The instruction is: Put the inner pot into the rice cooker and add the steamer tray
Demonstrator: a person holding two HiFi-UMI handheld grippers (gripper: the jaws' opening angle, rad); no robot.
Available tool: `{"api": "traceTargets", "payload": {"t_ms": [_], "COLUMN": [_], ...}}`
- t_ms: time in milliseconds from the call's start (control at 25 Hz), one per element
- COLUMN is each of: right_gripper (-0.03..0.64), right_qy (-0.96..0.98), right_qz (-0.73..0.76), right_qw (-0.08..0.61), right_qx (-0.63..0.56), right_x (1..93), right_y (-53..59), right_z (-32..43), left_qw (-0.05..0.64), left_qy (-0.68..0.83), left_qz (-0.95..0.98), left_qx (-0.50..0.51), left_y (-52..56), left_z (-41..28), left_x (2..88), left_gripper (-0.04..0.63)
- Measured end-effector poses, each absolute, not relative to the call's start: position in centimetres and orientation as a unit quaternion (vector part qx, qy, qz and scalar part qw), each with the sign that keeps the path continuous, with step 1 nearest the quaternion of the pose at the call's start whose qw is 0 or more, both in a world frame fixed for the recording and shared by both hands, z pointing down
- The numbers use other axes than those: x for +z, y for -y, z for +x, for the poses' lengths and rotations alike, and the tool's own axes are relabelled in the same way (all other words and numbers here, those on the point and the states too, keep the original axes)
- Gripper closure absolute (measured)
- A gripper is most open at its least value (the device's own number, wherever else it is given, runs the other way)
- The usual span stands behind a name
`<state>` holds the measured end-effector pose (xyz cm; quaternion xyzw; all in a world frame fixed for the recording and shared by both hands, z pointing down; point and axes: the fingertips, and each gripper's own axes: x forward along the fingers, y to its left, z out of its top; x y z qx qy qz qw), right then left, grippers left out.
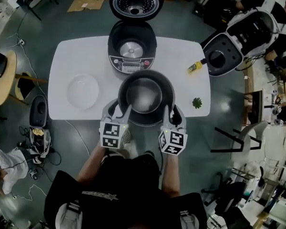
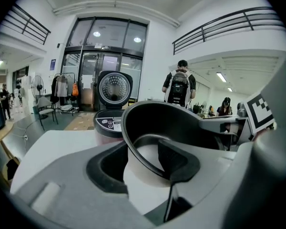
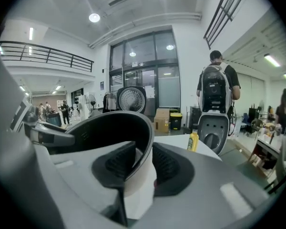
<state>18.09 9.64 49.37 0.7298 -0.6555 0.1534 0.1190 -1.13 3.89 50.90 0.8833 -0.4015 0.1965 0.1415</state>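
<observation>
Both grippers hold the dark inner pot (image 1: 145, 95) in the air over the near edge of the white table (image 1: 181, 49). My left gripper (image 1: 119, 113) is shut on the pot's left rim, one pad inside the wall and one outside. On the opposite rim my right gripper (image 1: 170, 114) is shut in the same way. The open rice cooker (image 1: 132, 49) stands just beyond the pot, its lid (image 1: 136, 1) raised. A white round steamer tray (image 1: 83, 90) lies on the table to the left. In the left gripper view the pot (image 2: 171, 123) fills the gripper (image 2: 142, 160); the right gripper (image 3: 143, 163) pinches the pot (image 3: 109, 128) too.
A yellow bottle (image 1: 195, 67) and a small green item (image 1: 197, 102) lie on the table's right side. A second open cooker (image 1: 224, 51) stands off the table to the right. A person with a backpack (image 3: 218, 92) stands beyond it. Chairs and cables surround the table.
</observation>
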Motion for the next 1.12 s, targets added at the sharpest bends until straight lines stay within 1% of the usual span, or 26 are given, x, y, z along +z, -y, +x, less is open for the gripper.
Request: {"api": "traceTargets", "payload": {"t_ms": [440,760,1120], "right_gripper": [0.512,0.512,0.512], "right_qy": [0.662,0.672,0.694], "right_qz": [0.740,0.735,0.717], "right_qw": [0.079,0.056,0.038], "right_qx": [0.091,0.063,0.042], "right_x": [42.9,40.0,37.7], "right_y": [-7.7,-5.3,0.0], "right_z": [18.0,17.8,17.5], "left_qw": [0.088,0.063,0.036], "left_qy": [0.412,0.428,0.455], "left_qz": [0.896,0.894,0.884], "left_qx": [0.141,0.118,0.099], "left_y": [-1.7,0.3,4.4], "left_z": [-1.2,-1.6,-2.1], "left_x": [44.2,41.0,38.2], "left_gripper": [0.391,0.391,0.391]}}
